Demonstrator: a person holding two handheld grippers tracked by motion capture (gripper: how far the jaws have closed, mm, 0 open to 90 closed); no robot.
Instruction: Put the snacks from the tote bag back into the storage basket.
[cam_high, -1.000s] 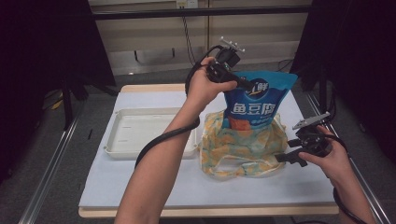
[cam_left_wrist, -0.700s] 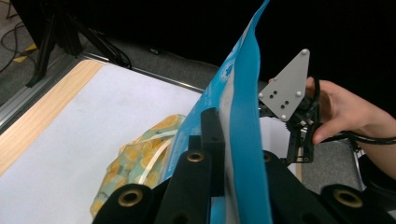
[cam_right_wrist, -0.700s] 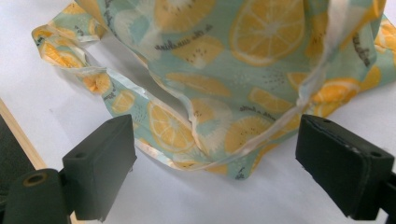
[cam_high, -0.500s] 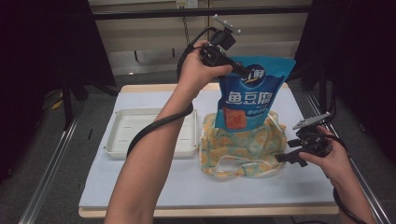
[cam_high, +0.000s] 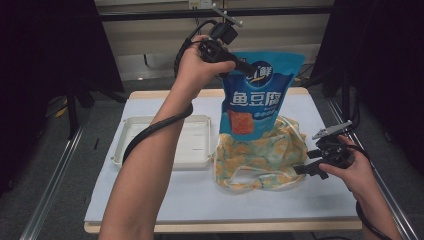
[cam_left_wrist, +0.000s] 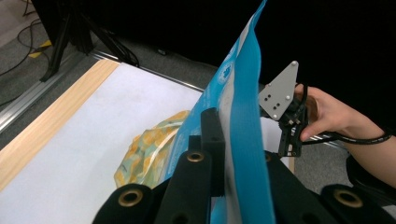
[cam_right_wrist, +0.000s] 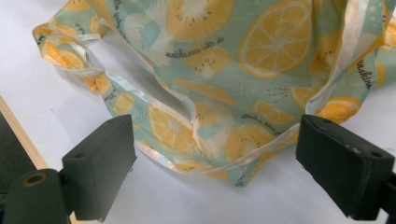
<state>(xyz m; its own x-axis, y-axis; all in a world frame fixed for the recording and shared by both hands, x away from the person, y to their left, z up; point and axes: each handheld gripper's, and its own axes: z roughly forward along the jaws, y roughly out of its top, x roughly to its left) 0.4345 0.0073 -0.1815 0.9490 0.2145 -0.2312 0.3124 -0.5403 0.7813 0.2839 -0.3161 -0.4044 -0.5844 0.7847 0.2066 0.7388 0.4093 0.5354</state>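
Now lifting blue snack pouch (cam_high: 259, 95) clear of fruit-print bag (cam_high: 262, 155): my left tool (cam_high: 246, 67) clamped on pouch top, held above table (cam_high: 200, 195). Right tool (cam_high: 304, 169) gaping at bag's 3 o'clock, empty. Next: swing pouch toward tray (cam_high: 165, 142) at 9 o'clock.

Glossy blue plastic snack pouch (cam_high: 261, 95), soft printed cloth bag (cam_high: 262, 157) with satin-like trim, smooth white plastic tray (cam_high: 125, 150), matt white table cover (cam_high: 200, 200), pale wood table edge (cam_high: 225, 226), matt black gripper pads (cam_right_wrist: 100, 165)
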